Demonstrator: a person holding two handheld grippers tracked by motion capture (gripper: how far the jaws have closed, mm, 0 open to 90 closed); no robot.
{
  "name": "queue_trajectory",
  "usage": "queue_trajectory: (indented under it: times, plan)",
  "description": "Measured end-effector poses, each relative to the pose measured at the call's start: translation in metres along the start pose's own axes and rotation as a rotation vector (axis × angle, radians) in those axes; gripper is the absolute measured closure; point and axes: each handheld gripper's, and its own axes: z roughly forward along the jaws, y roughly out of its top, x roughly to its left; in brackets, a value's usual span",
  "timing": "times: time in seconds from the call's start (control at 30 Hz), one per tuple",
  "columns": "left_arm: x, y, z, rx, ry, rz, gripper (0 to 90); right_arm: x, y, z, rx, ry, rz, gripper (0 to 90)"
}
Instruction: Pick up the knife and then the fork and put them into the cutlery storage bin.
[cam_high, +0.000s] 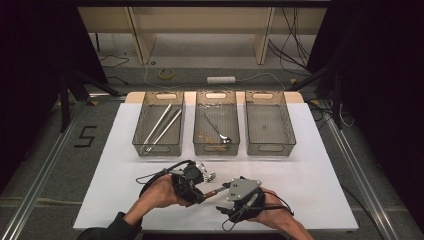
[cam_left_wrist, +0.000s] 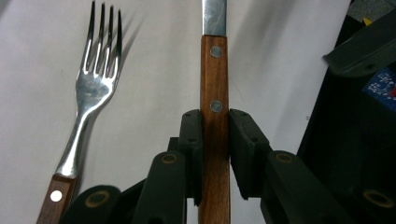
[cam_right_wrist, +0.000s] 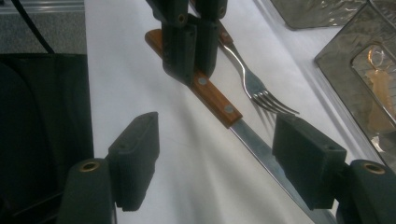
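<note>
A knife with a wooden handle (cam_left_wrist: 214, 74) and a steel blade lies on the white table. My left gripper (cam_left_wrist: 215, 116) is shut on that handle, its jaws pressing both sides. In the high view the left gripper (cam_high: 200, 194) is near the front middle, with the knife (cam_high: 214, 191) pointing right toward my right gripper (cam_high: 223, 196). My right gripper (cam_right_wrist: 222, 140) stands open and wide. The knife blade (cam_right_wrist: 257, 147) runs under its right jaw, and nothing is pinched. A fork (cam_left_wrist: 95, 84) with a wooden handle lies beside the knife.
Three clear bins stand in a row at the table's far side. The left bin (cam_high: 136, 145) holds two long metal utensils (cam_high: 161, 127), the middle bin (cam_high: 216, 95) holds a spoon (cam_high: 218, 131), and the right bin (cam_high: 270, 95) looks bare. Cables lie on the floor beyond.
</note>
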Motion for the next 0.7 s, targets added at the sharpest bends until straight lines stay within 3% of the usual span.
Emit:
queue_trajectory:
  times: [0.47, 0.57, 0.7]
  plan:
    - [-0.006, 0.008, 0.002, 0.021, -0.03, 0.009, 75.1, 0.006, 0.001, 0.007, 0.033, -0.046, -0.095, 35.7]
    - [-0.008, 0.009, 0.001, 0.022, -0.038, 0.014, 75.1, 0.008, 0.002, 0.01, 0.034, -0.03, -0.112, 36.9]
    - [-0.011, 0.01, 0.0, 0.028, -0.053, 0.025, 75.0, 0.011, 0.003, 0.014, 0.047, -0.046, -0.14, 39.7]
